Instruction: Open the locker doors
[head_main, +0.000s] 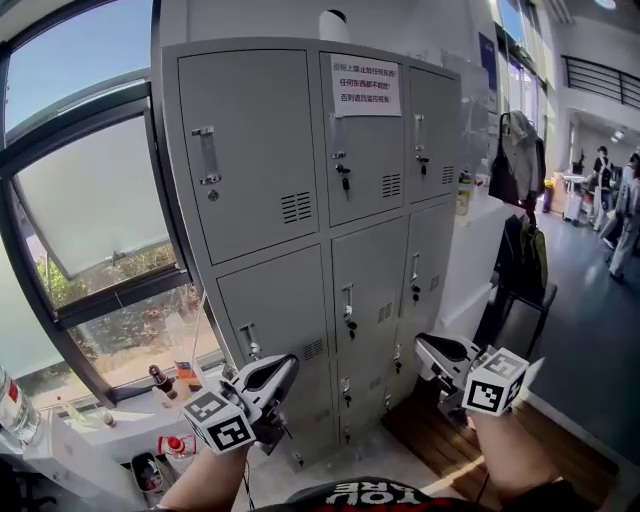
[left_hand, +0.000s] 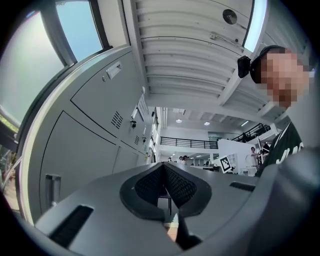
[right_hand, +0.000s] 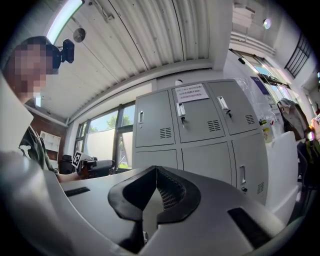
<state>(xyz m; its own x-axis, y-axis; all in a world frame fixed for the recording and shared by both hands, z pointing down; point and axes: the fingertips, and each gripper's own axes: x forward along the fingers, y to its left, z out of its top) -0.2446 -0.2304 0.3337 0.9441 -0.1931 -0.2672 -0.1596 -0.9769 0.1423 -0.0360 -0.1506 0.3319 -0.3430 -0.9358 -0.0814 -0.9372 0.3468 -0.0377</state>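
We see a pale grey locker carrying a white notice printed in red. Our left gripper and right gripper are grey, each with a white cube patterned in black squares. Their pads are black with a fine grid texture.

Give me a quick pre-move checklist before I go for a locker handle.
1. Left gripper empty: ok, jaws together on nothing.
2. Right gripper empty: ok, jaws together on nothing.
3. Jaws open enough to take a door handle: not ok, both are shut.
4. Grippers apart from the locker: ok, neither touches it.
5. Doors in starting state: ok, every one in view is closed.
6. Doors unlocked: cannot tell. Keys hang in several locks, but whether they are turned does not show.
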